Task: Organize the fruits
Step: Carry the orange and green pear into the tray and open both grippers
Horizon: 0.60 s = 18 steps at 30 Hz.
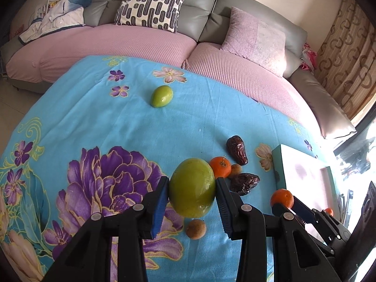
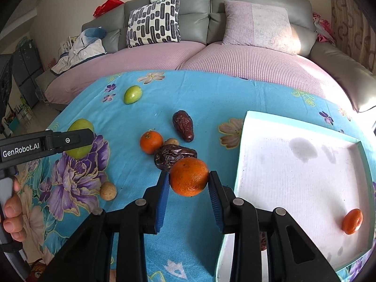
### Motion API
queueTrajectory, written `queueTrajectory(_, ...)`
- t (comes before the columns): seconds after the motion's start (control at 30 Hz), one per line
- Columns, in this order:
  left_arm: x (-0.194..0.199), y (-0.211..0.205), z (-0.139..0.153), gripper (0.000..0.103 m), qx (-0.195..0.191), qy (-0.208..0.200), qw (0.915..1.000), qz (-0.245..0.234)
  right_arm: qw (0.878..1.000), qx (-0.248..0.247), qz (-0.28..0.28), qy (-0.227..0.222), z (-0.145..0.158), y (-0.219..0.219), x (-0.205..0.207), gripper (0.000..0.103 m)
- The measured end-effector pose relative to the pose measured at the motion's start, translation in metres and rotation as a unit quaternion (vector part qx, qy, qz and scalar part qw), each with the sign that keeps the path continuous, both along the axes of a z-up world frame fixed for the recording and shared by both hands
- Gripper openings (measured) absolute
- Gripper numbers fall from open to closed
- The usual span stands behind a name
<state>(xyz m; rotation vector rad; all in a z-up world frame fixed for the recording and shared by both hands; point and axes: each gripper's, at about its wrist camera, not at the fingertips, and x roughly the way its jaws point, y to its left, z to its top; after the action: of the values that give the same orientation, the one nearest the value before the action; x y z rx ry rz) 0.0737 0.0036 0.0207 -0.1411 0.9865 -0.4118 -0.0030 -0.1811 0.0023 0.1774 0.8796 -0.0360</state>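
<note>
The left gripper (image 1: 192, 189) is clamped on a large green fruit (image 1: 192, 188) above the blue floral cloth (image 1: 94, 117) — a small brown fruit (image 1: 196, 228) lies beneath. The right gripper (image 2: 189, 180) grasps an orange (image 2: 189, 179) just left of the white tray (image 2: 293, 176), where another orange (image 2: 352, 221) sits at the near right.

The right claw (image 2: 189, 183) grips an orange (image 2: 188, 176) just left of the tray (image 2: 244, 145). Another orange (image 2: 352, 221) lies in the tray's near right corner. Far left, the left claw (image 2: 80, 141) holds a green fruit (image 2: 81, 150).
</note>
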Motion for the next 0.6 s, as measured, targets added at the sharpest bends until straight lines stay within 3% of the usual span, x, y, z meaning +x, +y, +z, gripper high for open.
queueTrajectory(0.27,-0.02,-0.043,0.003,0.042,0.003,-0.022,0.9975,-0.066,0.997,0.012,-0.078,0.006,0.003,-0.057,-0.017,0.035)
queueTrajectory(0.6,-0.049,-0.108,0.003,0.042,0.007,-0.04,0.9855,-0.165,0.982,0.005,-0.186,0.013,0.008,-0.13,-0.052,0.035)
